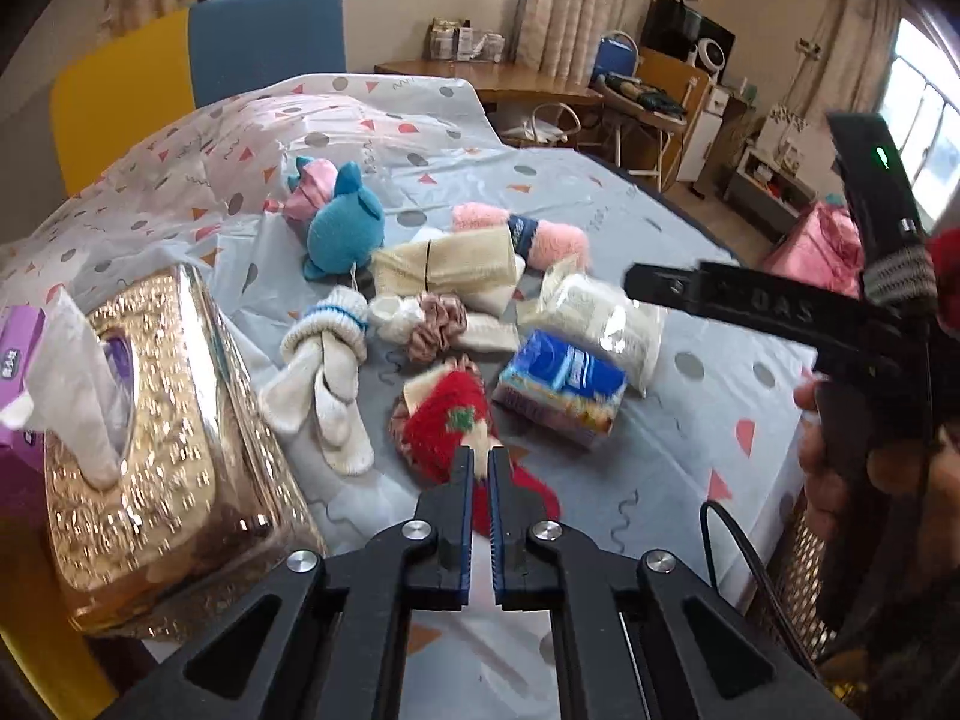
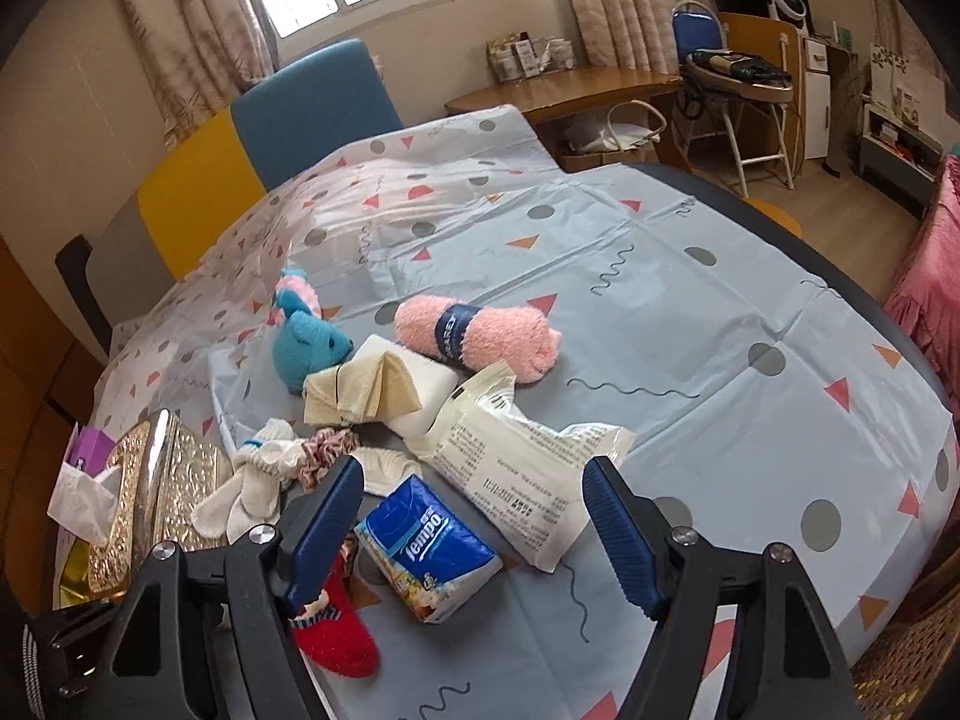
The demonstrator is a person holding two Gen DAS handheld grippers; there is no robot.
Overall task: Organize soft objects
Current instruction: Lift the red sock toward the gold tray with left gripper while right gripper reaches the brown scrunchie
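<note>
Soft things lie in a heap on the patterned tablecloth (image 2: 690, 324): a red fuzzy sock (image 1: 447, 426) (image 2: 345, 639), white socks (image 1: 327, 372) (image 2: 246, 492), a blue tissue pack (image 1: 561, 384) (image 2: 426, 546), a white plastic packet (image 1: 600, 315) (image 2: 522, 468), a pink yarn roll (image 1: 528, 234) (image 2: 480, 333), beige folded cloth (image 1: 450, 267) (image 2: 360, 387), a blue plush toy (image 1: 345, 228) (image 2: 306, 345) and a pink scrunchie (image 1: 435, 324) (image 2: 327, 450). My left gripper (image 1: 480, 457) is nearly shut, empty, just above the red sock. My right gripper (image 2: 471, 471) is wide open above the tissue pack and packet.
A gold tissue box (image 1: 162, 438) (image 2: 150, 498) stands at the table's left edge. Blue and yellow chairs (image 2: 270, 138) stand behind the table. A wicker basket (image 1: 804, 582) sits at the right front edge. The right side of the tablecloth is bare.
</note>
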